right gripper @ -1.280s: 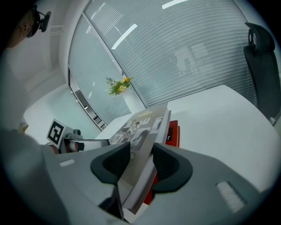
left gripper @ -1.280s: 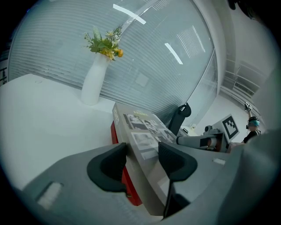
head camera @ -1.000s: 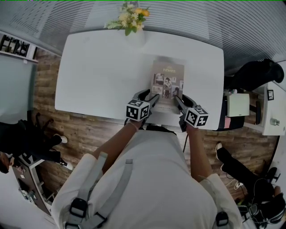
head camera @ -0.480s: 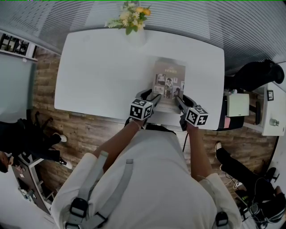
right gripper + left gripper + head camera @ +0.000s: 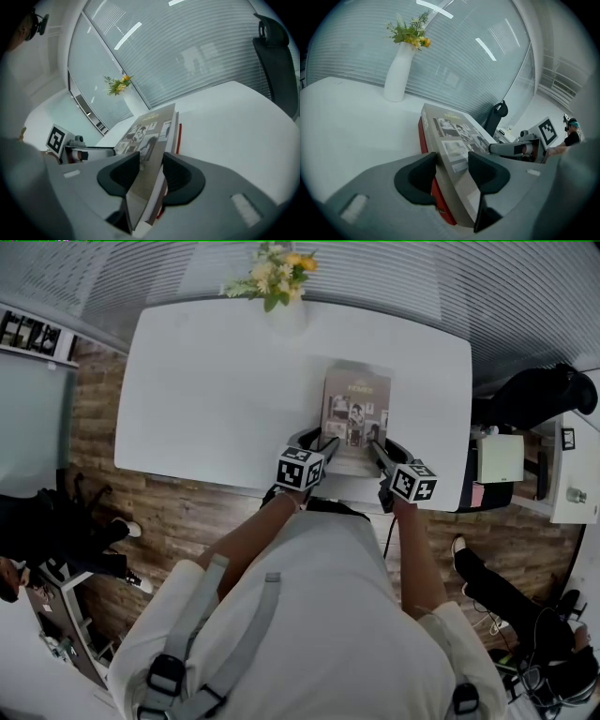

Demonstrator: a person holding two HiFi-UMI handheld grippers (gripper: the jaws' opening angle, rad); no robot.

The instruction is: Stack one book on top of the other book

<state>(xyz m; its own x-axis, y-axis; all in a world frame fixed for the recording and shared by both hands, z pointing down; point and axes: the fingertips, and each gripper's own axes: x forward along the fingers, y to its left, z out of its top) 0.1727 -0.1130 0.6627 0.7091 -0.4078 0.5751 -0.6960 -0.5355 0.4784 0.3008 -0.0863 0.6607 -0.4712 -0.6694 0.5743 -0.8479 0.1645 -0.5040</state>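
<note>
Grey book [image 5: 355, 413], photo tiles on the cover, right of centre in the head view. Lying lengthwise on the white table [image 5: 206, 399], near end towards the lower edge of the frame. Red book [image 5: 423, 136] directly beneath it, just a red strip peeking out along the left side in the left gripper view. Another red sliver along the right side in the right gripper view. Edges close to lined up. Far ends together; near end down or a shade lifted, cannot tell.

Left hand-held gripper [image 5: 452, 159] on the near left corner. One pad on the cover, the other low against the spine side, pinching the grey book alone, red one outside the bite. Jaws just drawn in a touch. Right hand-held gripper [image 5: 151, 159] mirroring it on the near right corner. One pad on the cover, the other under the page block, clamped on the grey book. Jaws likewise just nipped in a little. Marker cubes [image 5: 300, 468] of both showing just below the book in the head view, one on either side.

White vase of yellow flowers [image 5: 279, 292] upright at the top edge of the table, well apart from the books. Black office chair [image 5: 544, 395] off the table's right end.
</note>
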